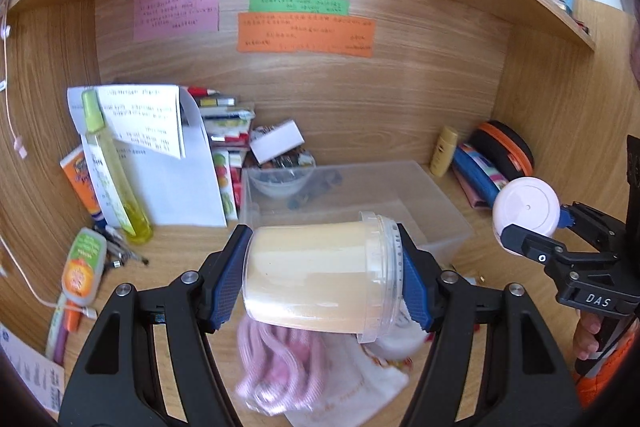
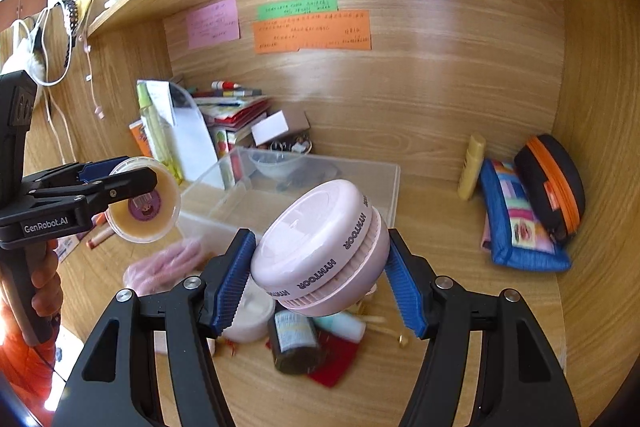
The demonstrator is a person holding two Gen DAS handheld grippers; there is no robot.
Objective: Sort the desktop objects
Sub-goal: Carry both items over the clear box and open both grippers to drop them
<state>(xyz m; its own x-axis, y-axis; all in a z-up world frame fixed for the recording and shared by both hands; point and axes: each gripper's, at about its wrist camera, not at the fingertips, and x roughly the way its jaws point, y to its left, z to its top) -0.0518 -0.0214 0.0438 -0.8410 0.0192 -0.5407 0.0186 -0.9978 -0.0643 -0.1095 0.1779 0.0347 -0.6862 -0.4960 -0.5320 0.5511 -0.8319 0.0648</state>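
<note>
While both hands are raised over the wooden worktop (image 1: 180,251), each tool has something clamped between its blue pads. The left tool (image 1: 324,277) grips a clear plastic jar (image 1: 316,275) filled with a pale yellow cream, lying on its side across the jaws with its threaded mouth towards the right pad; in the right wrist view the same jar (image 2: 144,201) shows a round purple label on its end. The right tool (image 2: 320,279) holds a round pink device (image 2: 320,251) marked HYMTOOR, tilted, with one pad on each side of its ribbed waist; the left wrist view shows its white-pink top (image 1: 526,207) just beyond the black jaw tips. Behind both held things, near the middle of the worktop, stands a clear plastic bin (image 1: 400,187) with a small bowl (image 1: 280,181) and a few dark bits at its far end. Under the tools lie a pink knitted cloth (image 1: 276,363), a white pouch (image 1: 360,391), a dark bottle (image 2: 294,343) and a red scrap (image 2: 340,359). At the back right lean a yellow tube (image 2: 472,167), a blue patterned pouch (image 2: 516,219) and a black case with an orange zip (image 2: 552,183). At the back left stand a yellow-green spray bottle (image 1: 108,167), papers and a stack of books
</note>
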